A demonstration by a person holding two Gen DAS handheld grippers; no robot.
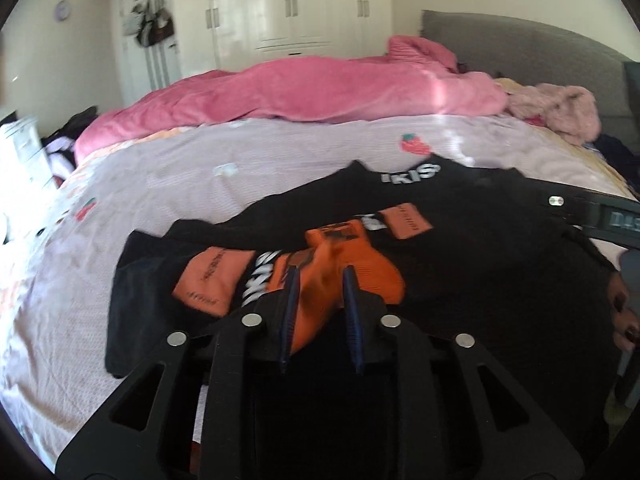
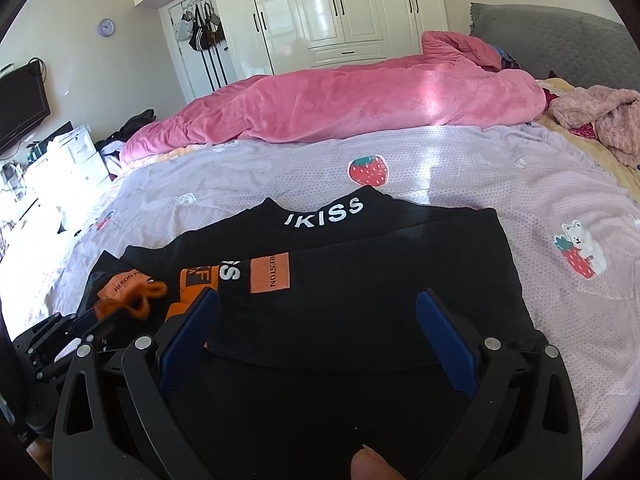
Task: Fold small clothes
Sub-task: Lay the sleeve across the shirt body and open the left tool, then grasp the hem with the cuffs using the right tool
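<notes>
**Kid:** So, what step are you on?

**Me:** I think I am picking up a sock to fold it. My left gripper (image 1: 320,276) has its two blue fingers closed on an orange sock (image 1: 352,272). The sock hangs a little above the black clothes (image 1: 480,260) on the bed sheet (image 1: 280,152).

**Kid:** Where is your other tool?

**Me:** My right gripper (image 2: 320,312) is wide apart and holds nothing. It hovers low over the black cloth, which lies flat between the blue fingers (image 2: 444,336). Seen from the right camera, the left tool is at about 9 o'clock, with the orange sock (image 2: 136,304) bunched at its tip.

**Kid:** Is there more orange stuff?

**Me:** Yes. A second orange piece (image 2: 196,280) lies on the black cloth at about 10 o'clock from my right tool. It may be the other sock, but I cannot tell for sure. The orange patches (image 2: 270,274) are labels sewn on the black clothes.

**Kid:** What do you do next?

**Me:** I guess I lay the sock flat on a bare bit of sheet, then grab its free end with my right tool and bring the ends together. The sock is soft and floppy, so it could twist.

**Kid:** Any box or basket to put things in?

**Me:** I see none. There is just the bed, with a pink blanket (image 2: 340,100) at 12 o'clock.
</notes>
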